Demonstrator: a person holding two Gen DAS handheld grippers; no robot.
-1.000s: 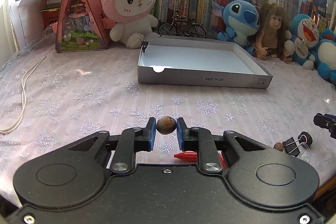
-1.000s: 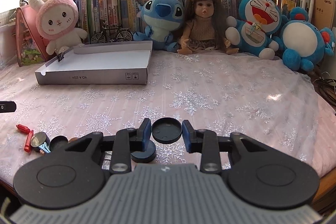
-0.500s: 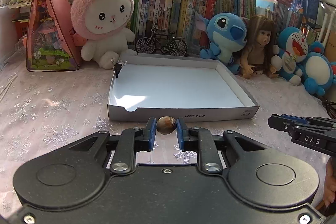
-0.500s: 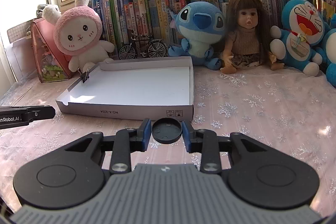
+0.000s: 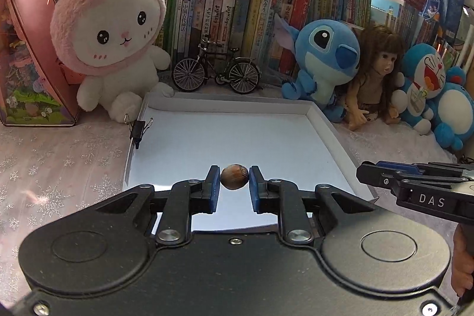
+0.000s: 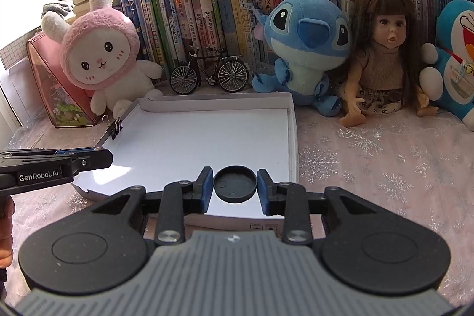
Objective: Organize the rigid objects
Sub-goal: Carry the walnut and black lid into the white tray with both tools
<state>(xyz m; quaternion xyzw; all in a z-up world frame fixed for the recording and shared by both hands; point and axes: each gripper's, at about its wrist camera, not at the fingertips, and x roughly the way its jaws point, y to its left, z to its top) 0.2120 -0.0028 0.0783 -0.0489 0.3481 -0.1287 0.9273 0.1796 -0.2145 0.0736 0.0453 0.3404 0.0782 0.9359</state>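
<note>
**Nut and cap held over the tray**

The left tool (image 5: 234,182) is closed on a small brown nut (image 5: 234,180) — the blue pads press it from both sides, and it sits right at the fingertips. In the left wrist view the nut hangs above the white floor of the tray (image 5: 323,120), toward the near edge and about midway across.

The right tool (image 6: 235,184) grips a round black cap (image 6: 235,183), pinched by its rim between the two pads, with its hollow side facing the camera. Seen from the right wrist, the cap is over the near right part of the tray (image 6: 291,120), close to the right wall.

The two tools are side by side: each shows at the edge of the other's view, the right one off to the right of the nut, the left one off to the left of the cap.

A black binder clip (image 5: 138,128) is clamped on the tray's left wall. The tray lies on a bench (image 6: 385,156) under a snowflake cloth — behind it stand a toy bicycle (image 5: 216,70), a pink bunny (image 5: 109,28), a blue plush (image 5: 323,61) and a doll (image 6: 382,58) in front of a row of books.
</note>
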